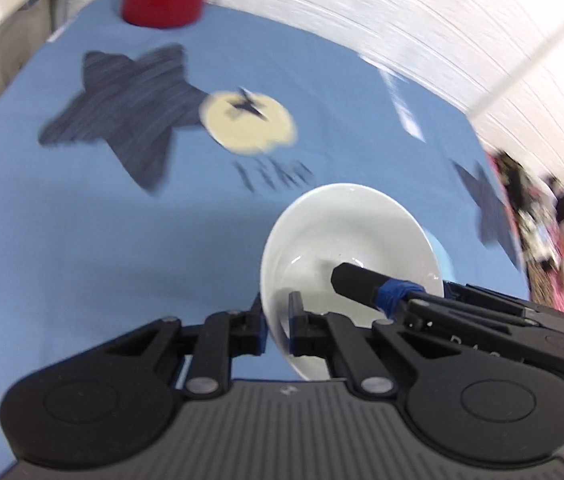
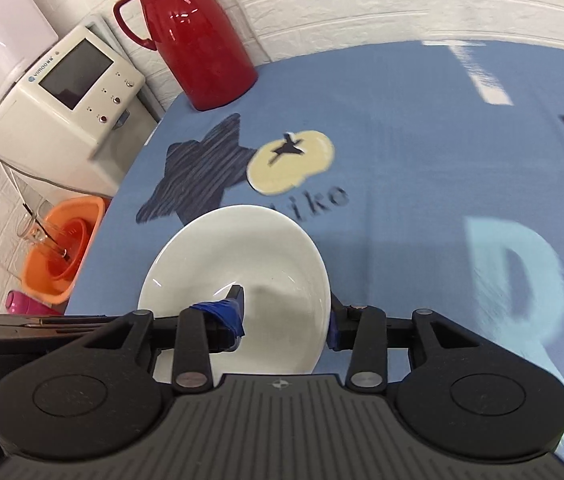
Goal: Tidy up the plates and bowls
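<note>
One white bowl (image 1: 346, 240) is in view, held tilted above the blue tablecloth (image 1: 82, 240), and both grippers have it. The left gripper (image 1: 276, 330) is clamped on the rim, one finger inside and one outside. The right gripper (image 2: 288, 320) grips the opposite rim of the same bowl (image 2: 238, 264), its blue-taped finger (image 2: 226, 312) inside the bowl, the other finger outside, jaws closed onto the wall. One red jug (image 2: 194, 36) stands at the far edge of the cloth, well apart from the bowl. Beside the table stand one white machine with a screen (image 2: 70, 92) and one orange basin (image 2: 66, 248) on the floor. Printed on the cloth: a dark star (image 2: 198, 168), a pale yellow disc (image 2: 290, 160) and a large light-blue letter (image 2: 518, 280). The left view is motion-blurred; the jug there is cut off at the top. Items at its right edge cannot be identified.
</note>
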Demonstrator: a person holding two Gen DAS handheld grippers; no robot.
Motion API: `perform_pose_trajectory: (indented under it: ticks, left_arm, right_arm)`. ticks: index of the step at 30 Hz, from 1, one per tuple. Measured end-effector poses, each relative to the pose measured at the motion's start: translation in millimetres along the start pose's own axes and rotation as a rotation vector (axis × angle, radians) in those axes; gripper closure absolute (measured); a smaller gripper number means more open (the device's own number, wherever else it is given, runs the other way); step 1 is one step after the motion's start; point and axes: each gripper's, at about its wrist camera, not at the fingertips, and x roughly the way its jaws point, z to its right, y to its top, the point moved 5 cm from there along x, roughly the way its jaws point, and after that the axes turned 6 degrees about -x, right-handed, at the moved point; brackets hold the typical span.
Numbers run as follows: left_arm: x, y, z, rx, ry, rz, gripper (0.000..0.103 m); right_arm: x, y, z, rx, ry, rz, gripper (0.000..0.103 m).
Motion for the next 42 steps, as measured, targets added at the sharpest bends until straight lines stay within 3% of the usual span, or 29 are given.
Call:
perform_pose_trajectory:
  ticks: [7, 14, 21, 30, 33, 34, 36, 37, 42]
  left_arm:
    - [-23, -112, 68, 0.121, -0.08, -0.063, 0.103]
    - [-22, -196, 92, 0.207, -0.072, -0.12, 0.103]
    - [-7, -224, 91, 0.212, -0.052, -0.13, 0.103]
    - [-10, -223, 88, 0.229, -0.101, -0.114, 0.098]
    - [-14, -223, 87, 0.224, -0.132, -0.135, 0.087]
    - [-16, -222, 86, 0.224, -0.149, -0.147, 0.078]
    - [-24, -220, 85, 0.213, -0.179, -0.157, 0.045]
    - [-29, -219, 85, 0.219, -0.164, -0.139, 0.039]
    - [-45, -214, 86, 0.252, -0.155, -0.093, 0.039]
  right_arm:
    - [-94, -99, 34, 0.086, -0.083, 0.04, 0.077]
    - [-130, -179, 50, 0.147, -0.096, 0.032, 0.077]
    - [-126, -208, 62, 0.169, -0.091, 0.038, 0.077]
    - [-127, -213, 68, 0.202, -0.064, 0.067, 0.079]
    - [-128, -213, 67, 0.211, -0.064, 0.071, 0.079]
    - [-128, -213, 68, 0.22, -0.061, 0.074, 0.079]
    - [-129, -213, 70, 0.236, -0.053, 0.076, 0.079]
    - [-130, -212, 71, 0.238, -0.053, 0.081, 0.079]
    - [-134, -209, 68, 0.227, -0.073, 0.083, 0.078]
